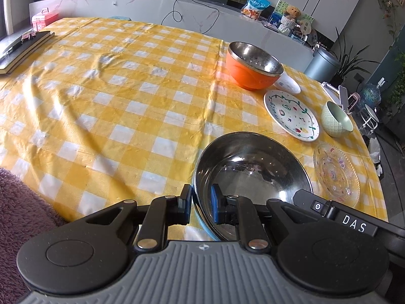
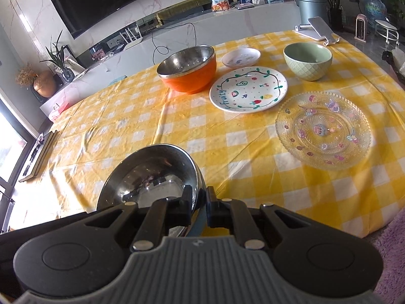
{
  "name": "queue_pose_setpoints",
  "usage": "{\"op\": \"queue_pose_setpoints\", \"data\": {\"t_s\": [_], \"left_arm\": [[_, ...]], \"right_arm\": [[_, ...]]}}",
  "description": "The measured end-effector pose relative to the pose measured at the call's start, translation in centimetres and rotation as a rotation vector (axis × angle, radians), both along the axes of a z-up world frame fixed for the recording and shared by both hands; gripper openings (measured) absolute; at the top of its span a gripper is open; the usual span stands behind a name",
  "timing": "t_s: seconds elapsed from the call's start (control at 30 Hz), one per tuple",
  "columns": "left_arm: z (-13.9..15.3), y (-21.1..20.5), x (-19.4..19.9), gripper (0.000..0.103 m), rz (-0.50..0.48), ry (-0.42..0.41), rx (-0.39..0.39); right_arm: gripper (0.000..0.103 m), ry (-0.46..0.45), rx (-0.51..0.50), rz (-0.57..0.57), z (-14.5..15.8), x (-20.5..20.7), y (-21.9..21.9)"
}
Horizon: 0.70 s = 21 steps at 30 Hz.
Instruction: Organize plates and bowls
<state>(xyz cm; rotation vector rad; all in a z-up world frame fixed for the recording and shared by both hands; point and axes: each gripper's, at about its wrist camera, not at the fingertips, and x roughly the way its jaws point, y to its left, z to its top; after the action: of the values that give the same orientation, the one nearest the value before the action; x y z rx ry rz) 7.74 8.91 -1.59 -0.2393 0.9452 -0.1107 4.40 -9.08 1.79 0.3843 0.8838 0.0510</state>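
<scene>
Both grippers grip the rim of one steel bowl with a blue outside (image 1: 253, 169) (image 2: 152, 172) near the table's front edge. My left gripper (image 1: 201, 204) is shut on its left rim; my right gripper (image 2: 200, 206) is shut on its right rim. Farther back stand an orange steel-lined bowl (image 1: 253, 67) (image 2: 188, 69), a small white dish (image 1: 288, 82) (image 2: 240, 57), a white "Fruity" plate (image 1: 291, 114) (image 2: 249, 88), a green bowl (image 1: 336, 119) (image 2: 307, 59) and a clear patterned glass plate (image 1: 335, 173) (image 2: 322, 130).
The table wears a yellow checked cloth (image 1: 114, 96) (image 2: 253, 152). Dark books (image 1: 22, 48) (image 2: 38, 154) lie at its far left. A phone stand (image 2: 319, 31) sits at the far right corner. A purple fuzzy sleeve (image 1: 20, 215) is at the lower left.
</scene>
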Motion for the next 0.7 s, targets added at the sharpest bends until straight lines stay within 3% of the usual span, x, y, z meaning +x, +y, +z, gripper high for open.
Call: {"op": "queue_pose_setpoints", "data": {"t_s": [0.23,0.37,0.43,0.57,0.7], "left_arm": [[0.0,-0.3,0.0,0.017,-0.004,0.002,0.022],[0.1,-0.4,0.0,0.022,-0.003,0.005,0.029],[0.5,-0.3,-0.1,0.028,0.004,-0.011,0.033],[1.9,0.1,-0.5,0.046,0.012,-0.057,0.027],[3.4,-0.1,-0.9,0.051,0.000,-0.111,0.039]], "right_arm": [[0.009,0.007,0.005,0.007,-0.5,-0.1,-0.1],[0.015,0.011,0.017,0.008,-0.6,-0.2,-0.2],[0.031,-0.002,0.014,0.005,-0.3,-0.4,-0.2],[0.042,-0.060,0.006,0.002,1.1,-1.0,-0.4],[0.060,-0.131,-0.037,-0.003,2.7,-1.8,-0.2]]}}
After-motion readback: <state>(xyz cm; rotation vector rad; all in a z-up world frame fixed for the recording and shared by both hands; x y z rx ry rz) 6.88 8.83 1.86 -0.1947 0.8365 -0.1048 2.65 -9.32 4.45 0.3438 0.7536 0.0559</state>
